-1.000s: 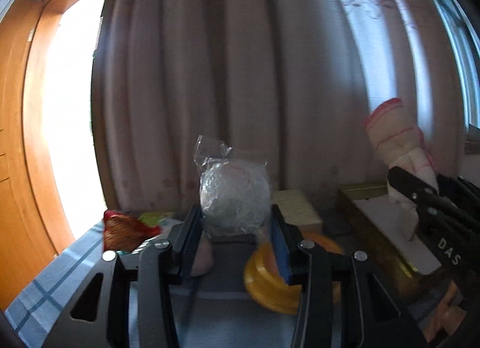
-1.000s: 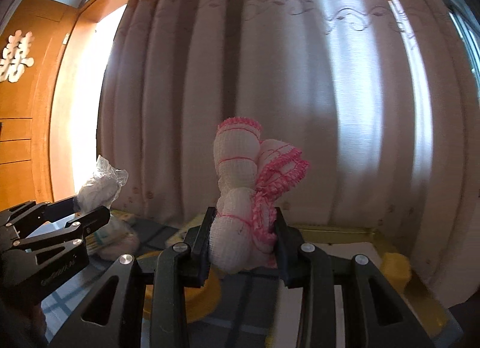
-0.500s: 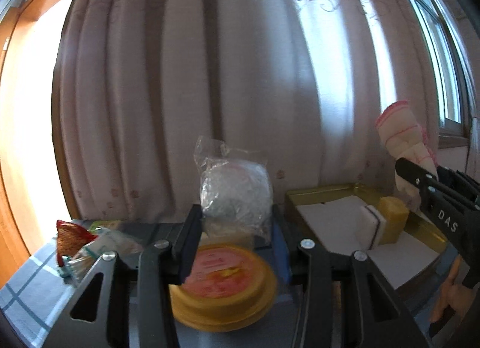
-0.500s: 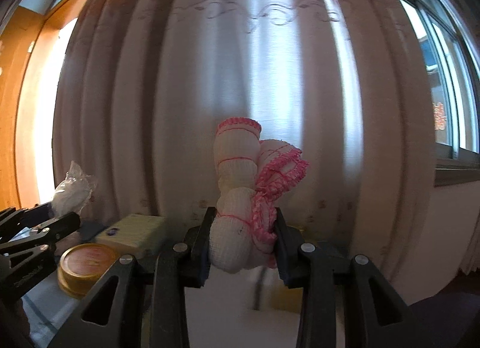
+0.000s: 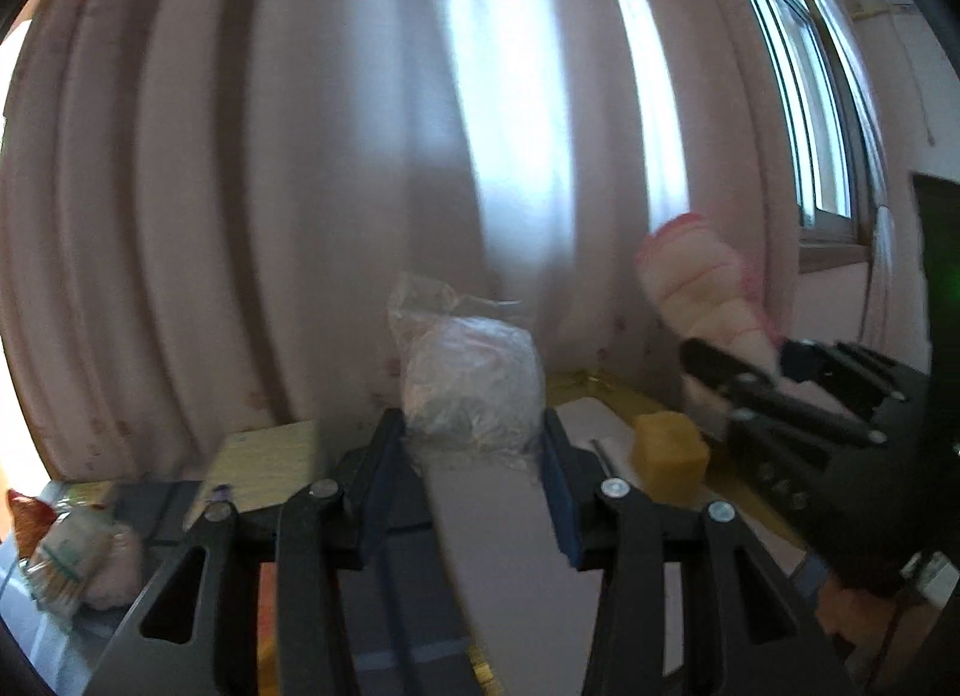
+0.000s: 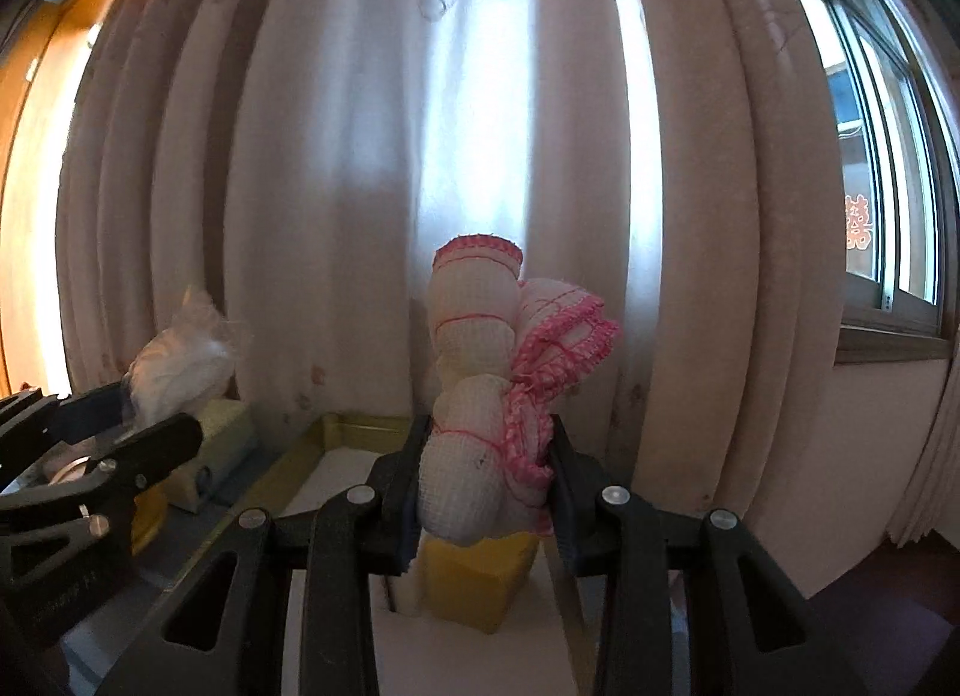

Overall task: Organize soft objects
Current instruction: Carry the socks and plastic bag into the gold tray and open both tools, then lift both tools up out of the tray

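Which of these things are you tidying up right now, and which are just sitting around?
Being tidied:
- plastic-wrapped bundle, held in the left gripper
- white and pink cloth roll, held in the right gripper
- gold tray, probably where they go

Just lying about:
- yellow block, in the tray
- curtain
- pale box
- snack packets

Black left gripper (image 5: pixel 474 477); blue pads (image 5: pixel 558 501); silver screws (image 5: pixel 613 488)

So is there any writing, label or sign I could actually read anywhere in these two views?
"囍", a red double-happiness sign on the window glass, in the right wrist view.
Raised lettering on the left gripper's side: too blurred to read.
Print on the packet at the left edge of the left wrist view: too blurred to read.
Nothing else carries text.
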The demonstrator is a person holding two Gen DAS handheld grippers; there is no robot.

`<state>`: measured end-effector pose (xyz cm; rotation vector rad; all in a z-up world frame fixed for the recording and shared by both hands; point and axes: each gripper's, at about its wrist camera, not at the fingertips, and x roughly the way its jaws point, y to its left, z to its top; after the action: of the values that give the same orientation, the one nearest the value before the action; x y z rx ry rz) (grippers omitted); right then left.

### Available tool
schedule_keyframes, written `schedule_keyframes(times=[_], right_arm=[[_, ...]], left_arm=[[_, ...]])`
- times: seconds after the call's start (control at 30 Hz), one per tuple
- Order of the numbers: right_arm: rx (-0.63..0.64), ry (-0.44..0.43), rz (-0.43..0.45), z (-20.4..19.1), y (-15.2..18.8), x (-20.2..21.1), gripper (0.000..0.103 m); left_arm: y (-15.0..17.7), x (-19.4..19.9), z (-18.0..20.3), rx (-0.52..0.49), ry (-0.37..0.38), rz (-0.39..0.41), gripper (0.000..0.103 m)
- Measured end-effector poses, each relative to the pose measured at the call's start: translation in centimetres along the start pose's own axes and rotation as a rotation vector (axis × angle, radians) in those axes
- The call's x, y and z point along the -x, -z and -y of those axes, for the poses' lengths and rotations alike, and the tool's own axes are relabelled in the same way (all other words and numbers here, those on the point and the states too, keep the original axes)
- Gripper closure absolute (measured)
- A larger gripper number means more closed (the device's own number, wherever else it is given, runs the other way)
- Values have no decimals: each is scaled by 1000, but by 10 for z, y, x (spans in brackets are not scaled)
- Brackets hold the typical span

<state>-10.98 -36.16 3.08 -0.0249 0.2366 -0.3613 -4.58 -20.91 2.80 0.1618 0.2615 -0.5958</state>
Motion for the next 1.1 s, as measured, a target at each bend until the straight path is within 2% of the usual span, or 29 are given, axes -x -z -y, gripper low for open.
schedule_keyframes(times=[0.2,0.53,0.63,0.67,0.7,0.73,0.77,0.8,0.87,0.97,1.1], right_arm=[[-41,-38,-118,10,-4,-27,65],[-84,-135,-273,13,-11,-53,64],[-79,-164,-293,10,-12,-56,51],[-77,-172,-283,9,-13,-54,40],[-78,-177,-266,10,-14,-51,28],[-83,-180,-248,11,-14,-50,22],[-93,-187,-215,13,-14,-44,15],[-100,-190,-185,12,-14,-40,14],[-107,-170,-109,13,-14,-26,14],[-122,-124,-8,11,-15,-7,13],[-142,-57,84,5,-11,9,9]], left_arm=[[-2,-27,13,14,21,-94,60],[9,-40,15,38,3,-174,60],[9,-40,15,43,-4,-179,54],[8,-37,16,38,-7,-173,51],[7,-36,17,29,-10,-166,38],[6,-32,20,12,-23,-150,28],[5,-27,22,-4,-40,-125,9],[3,-21,23,-16,-52,-94,0],[3,-8,24,-42,-71,-27,0],[3,5,25,-74,-106,29,0],[6,4,14,-46,-128,25,0]])
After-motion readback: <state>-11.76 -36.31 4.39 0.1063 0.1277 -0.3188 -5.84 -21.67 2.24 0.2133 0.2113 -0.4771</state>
